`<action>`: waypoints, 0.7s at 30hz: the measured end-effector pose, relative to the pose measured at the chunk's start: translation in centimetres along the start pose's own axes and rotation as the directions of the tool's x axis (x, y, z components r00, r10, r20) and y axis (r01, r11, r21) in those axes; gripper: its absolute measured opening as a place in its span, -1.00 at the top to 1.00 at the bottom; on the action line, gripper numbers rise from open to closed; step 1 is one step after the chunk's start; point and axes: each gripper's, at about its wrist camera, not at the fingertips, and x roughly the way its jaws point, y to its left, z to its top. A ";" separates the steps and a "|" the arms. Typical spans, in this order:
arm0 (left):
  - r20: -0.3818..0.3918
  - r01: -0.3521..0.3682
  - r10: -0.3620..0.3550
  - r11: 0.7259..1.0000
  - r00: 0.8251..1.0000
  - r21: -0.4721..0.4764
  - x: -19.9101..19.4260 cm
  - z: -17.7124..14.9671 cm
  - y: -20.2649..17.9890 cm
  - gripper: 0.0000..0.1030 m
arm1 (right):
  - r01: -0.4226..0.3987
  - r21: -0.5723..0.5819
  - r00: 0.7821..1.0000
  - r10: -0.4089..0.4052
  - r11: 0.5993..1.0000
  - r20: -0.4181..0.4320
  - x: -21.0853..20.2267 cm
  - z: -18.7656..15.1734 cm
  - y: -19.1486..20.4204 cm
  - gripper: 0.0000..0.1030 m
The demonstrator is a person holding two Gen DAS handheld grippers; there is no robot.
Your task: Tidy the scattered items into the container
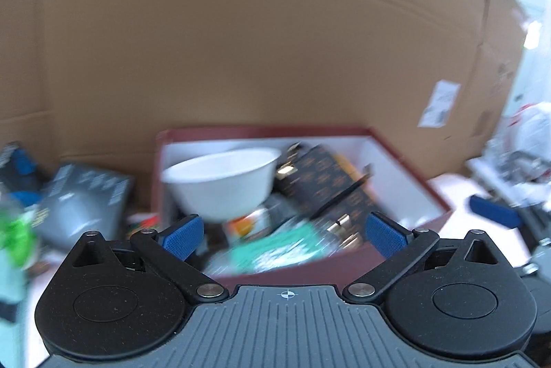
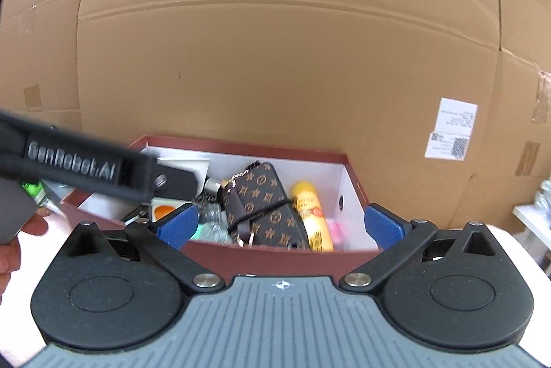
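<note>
Both grippers face a dark red box (image 2: 261,259) with a white lining that sits on the tabletop (image 1: 454,192) against a wall of brown cardboard (image 2: 275,58). The left gripper (image 1: 284,235) has its blue fingers (image 1: 182,235) spread wide with nothing between them, and the right gripper (image 2: 280,226) stands the same — fingers (image 2: 380,226) wide and empty. Inside the box, a white bowl (image 1: 224,178) lies tilted at the left end, beside a brown patterned wallet (image 2: 265,206) with a dark strap across it; a yellow tube (image 2: 311,216) rests just to the wallet's right, near the box's right wall. Green-and-white packets (image 1: 275,252) lie blurred along the near wall. Left of the box, outside it, a grey carton (image 1: 82,206) and something bright green (image 1: 15,237) remain on the tabletop.
</note>
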 end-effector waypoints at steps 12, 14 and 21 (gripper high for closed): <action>0.021 -0.075 0.076 0.996 0.997 -0.058 -6.4 -3.7 0.7 -1.00 | -0.002 0.031 0.999 0.003 1.000 -0.041 -5.5 -2.7 2.6 -0.99; 0.024 -0.076 0.077 0.996 0.997 -0.053 -7.2 -4.0 0.5 -1.00 | 0.000 0.035 0.999 0.001 0.999 -0.039 -6.4 -2.9 2.7 -0.99; 0.011 -0.080 0.080 0.996 0.997 -0.033 -8.8 -4.7 0.0 -1.00 | 0.021 0.051 0.999 -0.019 0.998 -0.037 -8.6 -3.5 3.1 -0.99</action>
